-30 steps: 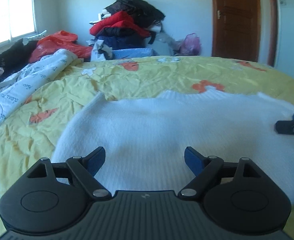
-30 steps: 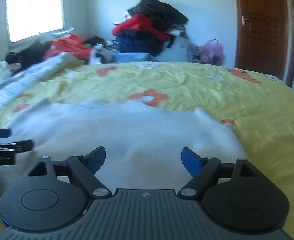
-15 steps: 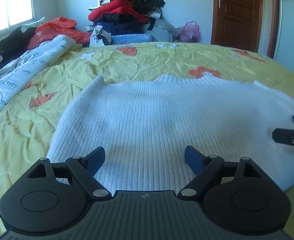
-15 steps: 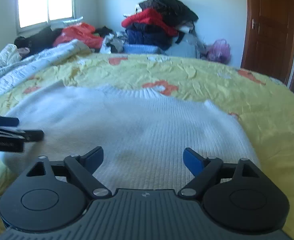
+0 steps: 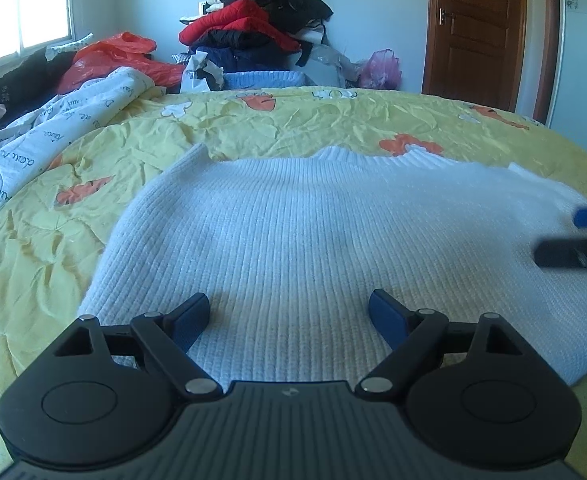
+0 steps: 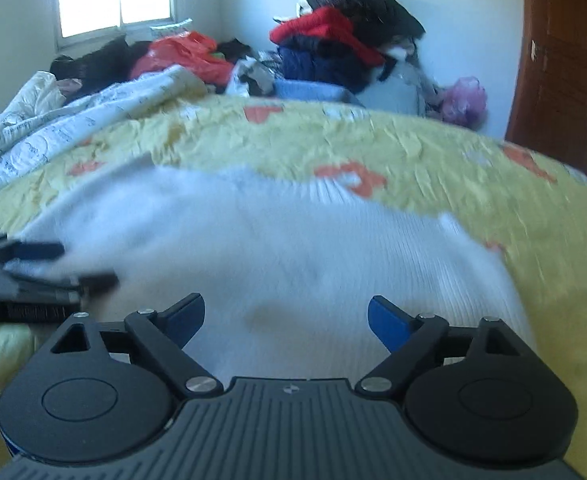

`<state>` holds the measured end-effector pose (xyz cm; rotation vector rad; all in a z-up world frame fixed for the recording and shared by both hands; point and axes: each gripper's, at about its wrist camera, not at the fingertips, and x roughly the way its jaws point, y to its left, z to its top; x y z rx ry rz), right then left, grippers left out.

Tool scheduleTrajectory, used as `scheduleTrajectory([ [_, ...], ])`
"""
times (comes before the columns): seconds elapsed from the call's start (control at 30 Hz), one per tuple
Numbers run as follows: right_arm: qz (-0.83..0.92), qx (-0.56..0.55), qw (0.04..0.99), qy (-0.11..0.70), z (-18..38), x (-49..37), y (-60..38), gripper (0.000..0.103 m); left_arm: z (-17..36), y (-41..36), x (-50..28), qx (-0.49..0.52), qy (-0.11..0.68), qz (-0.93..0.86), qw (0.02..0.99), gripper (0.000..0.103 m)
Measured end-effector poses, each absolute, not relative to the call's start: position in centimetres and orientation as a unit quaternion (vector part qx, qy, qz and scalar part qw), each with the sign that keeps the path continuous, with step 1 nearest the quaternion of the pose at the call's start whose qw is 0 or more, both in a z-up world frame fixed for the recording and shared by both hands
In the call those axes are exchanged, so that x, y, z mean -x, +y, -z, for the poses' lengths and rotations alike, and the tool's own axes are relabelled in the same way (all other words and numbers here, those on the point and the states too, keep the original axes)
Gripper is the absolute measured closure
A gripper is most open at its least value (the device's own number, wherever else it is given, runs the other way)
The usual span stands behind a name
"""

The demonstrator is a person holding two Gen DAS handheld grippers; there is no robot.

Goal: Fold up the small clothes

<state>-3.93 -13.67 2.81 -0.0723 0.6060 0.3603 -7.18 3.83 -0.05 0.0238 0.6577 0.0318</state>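
Note:
A white ribbed knit sweater (image 5: 313, 232) lies flat on the yellow bedspread (image 5: 333, 120), collar toward the far side. My left gripper (image 5: 288, 300) hovers over the sweater's near left part, jaws wide and nothing between them. My right gripper (image 6: 286, 301) stands over the near right part of the sweater (image 6: 313, 248), open, its jaws spread slightly wider than a second ago, with only cloth beneath them. Each gripper shows in the other's view: the right gripper (image 5: 573, 240) at the right edge, the left gripper (image 6: 45, 268) at the left edge. The right wrist view is blurred by motion.
A white printed quilt (image 5: 53, 136) is bunched along the bed's left side. Beyond the bed, a tall pile of clothes (image 5: 261, 28) and a red bag (image 5: 113, 56) rest against the wall. A brown wooden door (image 5: 477, 28) stands at the right.
My right gripper has shifted a little and rolled, and its jaws have widened slightly. The left gripper has kept its place over the sweater, which has not moved.

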Motion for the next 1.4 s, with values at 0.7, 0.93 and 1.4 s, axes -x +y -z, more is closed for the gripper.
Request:
scheduleTrajectory([
  [0.7, -0.219, 0.024, 0.915, 0.337, 0.8, -5.5, -8.8, 0.002, -1.9, 7.5, 14.5, 0.123, 0.271, -0.031, 0.954, 0.015],
  [0.93, -0.22, 0.022, 0.917, 0.334, 0.7, -5.6, -9.0, 0.002, -0.1, 12.7, 14.0, 0.308, 0.31, -0.085, 0.895, 0.015],
  [1.4, -0.228, -0.003, 0.917, 0.326, 0.6, -5.4, -9.8, 0.002, 0.2, 14.2, 10.2, 0.361, 0.296, -0.153, 0.871, 0.071],
])
